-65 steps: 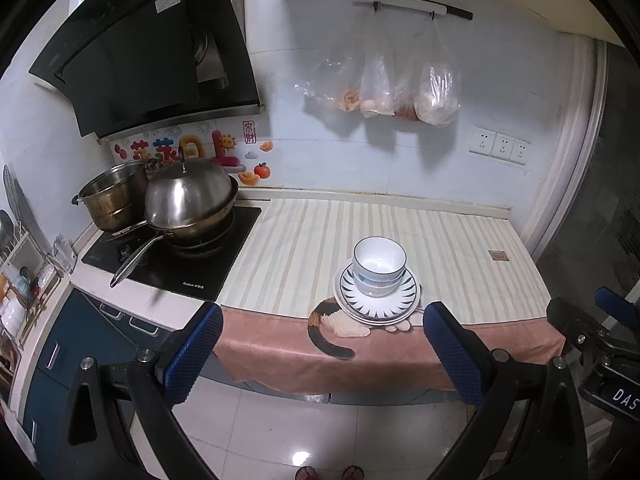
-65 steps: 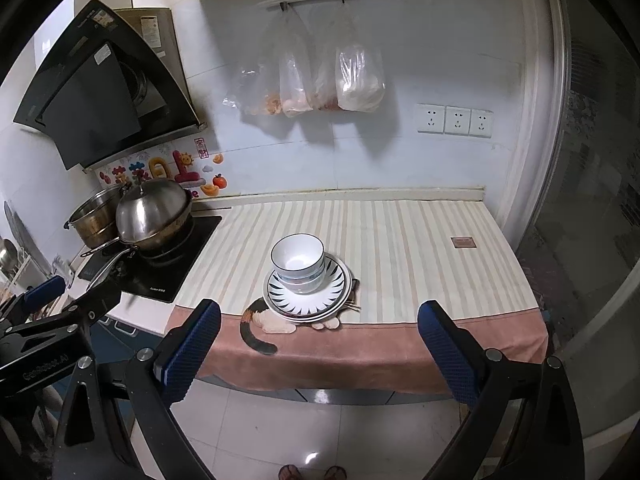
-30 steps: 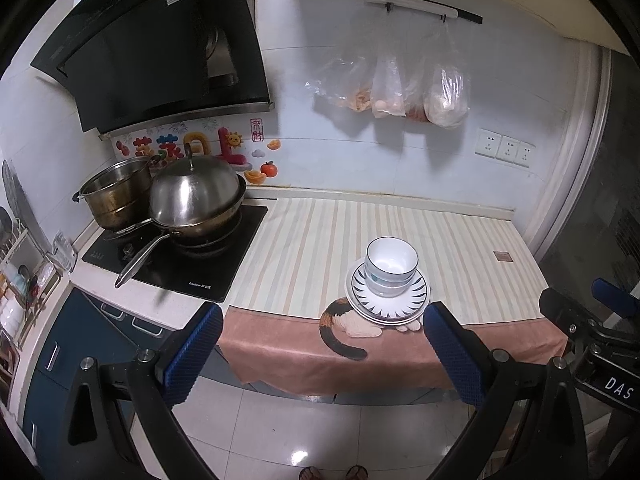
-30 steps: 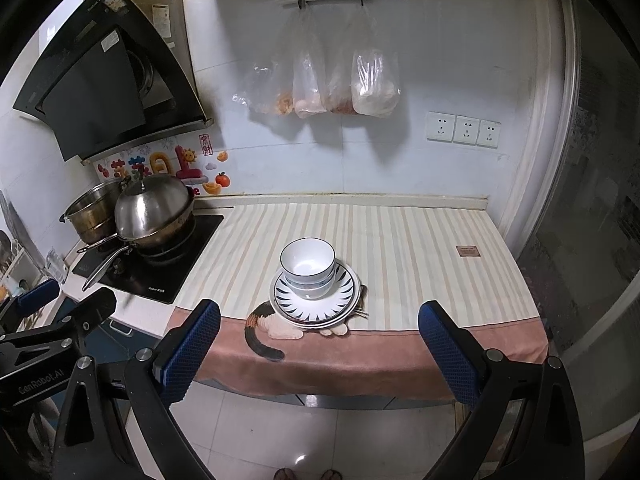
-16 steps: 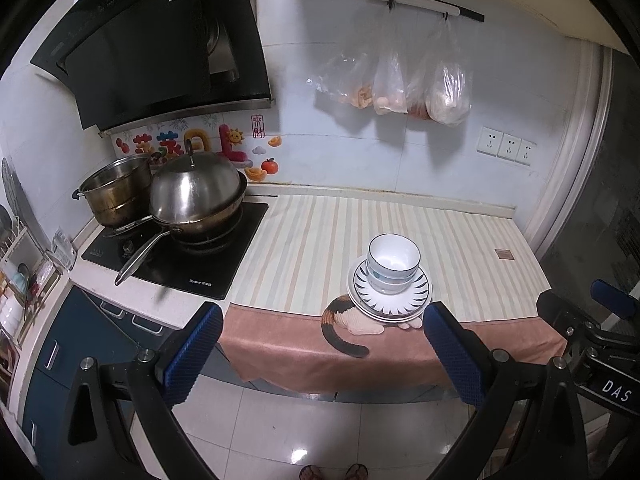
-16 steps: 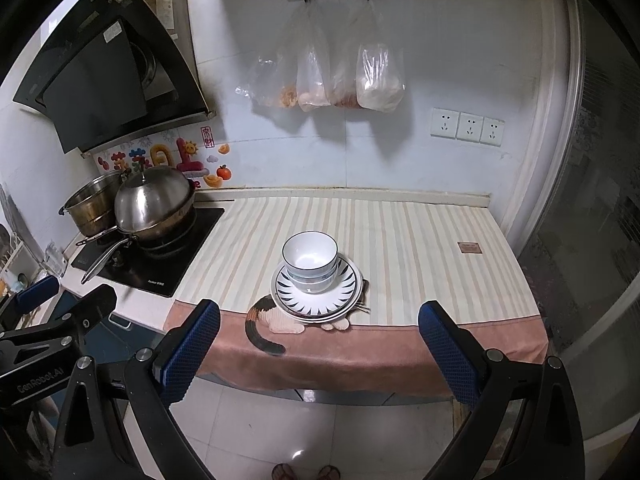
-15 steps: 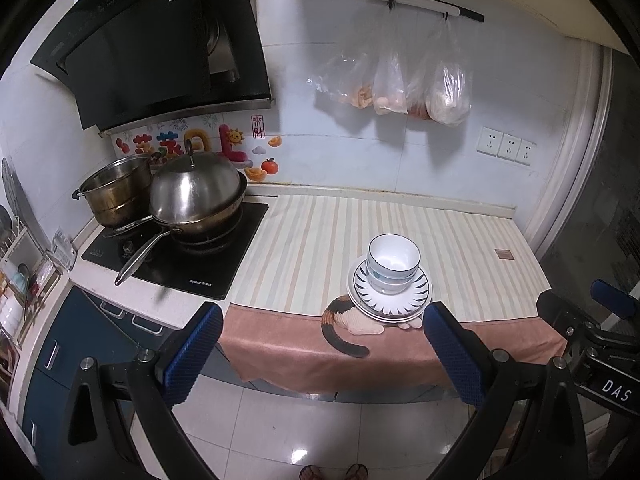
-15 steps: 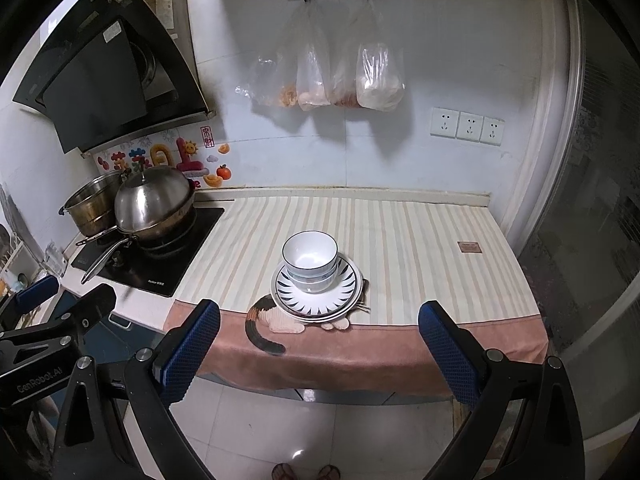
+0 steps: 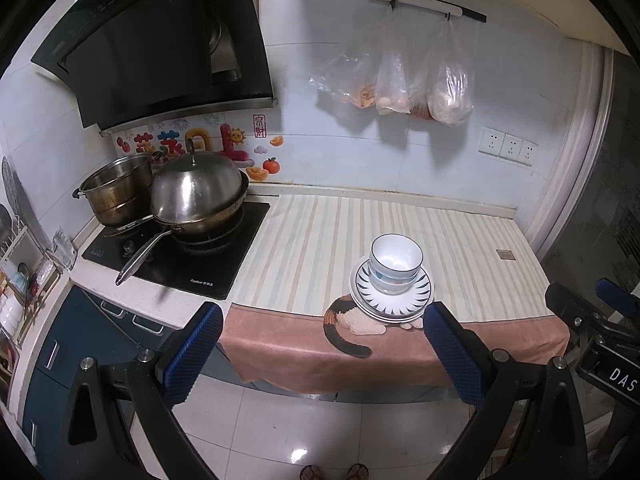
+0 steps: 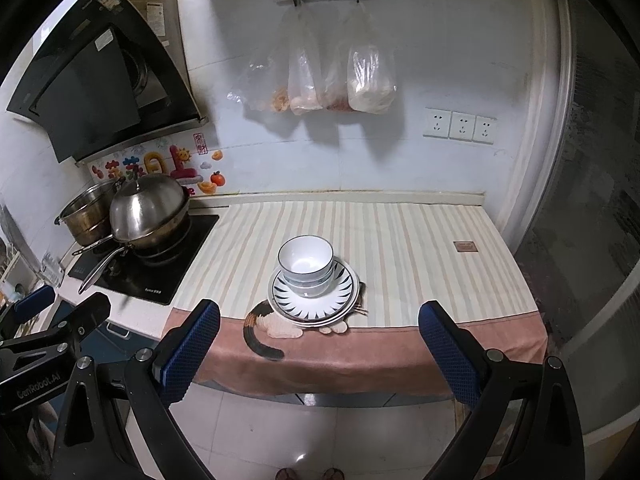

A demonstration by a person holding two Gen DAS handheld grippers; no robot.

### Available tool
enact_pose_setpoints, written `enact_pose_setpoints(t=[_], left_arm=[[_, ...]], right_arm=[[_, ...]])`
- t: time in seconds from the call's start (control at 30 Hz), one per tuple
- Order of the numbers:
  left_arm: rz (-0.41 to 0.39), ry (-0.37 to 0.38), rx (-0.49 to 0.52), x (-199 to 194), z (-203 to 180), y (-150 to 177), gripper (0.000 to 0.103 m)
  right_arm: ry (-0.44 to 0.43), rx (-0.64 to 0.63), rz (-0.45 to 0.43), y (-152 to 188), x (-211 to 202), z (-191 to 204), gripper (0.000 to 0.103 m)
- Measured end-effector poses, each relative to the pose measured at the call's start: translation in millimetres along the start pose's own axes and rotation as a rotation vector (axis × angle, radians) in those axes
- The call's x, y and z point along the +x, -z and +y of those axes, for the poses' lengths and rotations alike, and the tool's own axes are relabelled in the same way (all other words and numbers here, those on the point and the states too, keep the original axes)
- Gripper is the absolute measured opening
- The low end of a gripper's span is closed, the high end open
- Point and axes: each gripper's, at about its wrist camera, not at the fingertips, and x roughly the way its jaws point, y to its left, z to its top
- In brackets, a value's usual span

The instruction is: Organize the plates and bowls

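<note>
While both tools gape | bowls (image 10: 306, 266) stacked on plates (image 10: 344, 294)

Bench (image 10: 132, 316) carries striped beige cloth with pink hem (image 10: 400, 248); on cloth, stacked white patterned plates (image 10: 344, 288); black cooktop (image 10: 160, 272) leftward.

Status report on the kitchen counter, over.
Left gripper and right gripper open, empty, short of the counter. White bowls stacked on striped-rim plates. Nothing between.
</note>
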Motion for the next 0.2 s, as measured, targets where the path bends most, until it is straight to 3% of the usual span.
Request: enact_pose_setpoints(t=[0.2], left_arm=[[-0.01, 0.004, 0.003, 0.7, 3.0, -0.1, 0.103]], right_arm=[[0.014, 0.016, -0.01, -0.7, -1.3, -0.7, 0.102]])
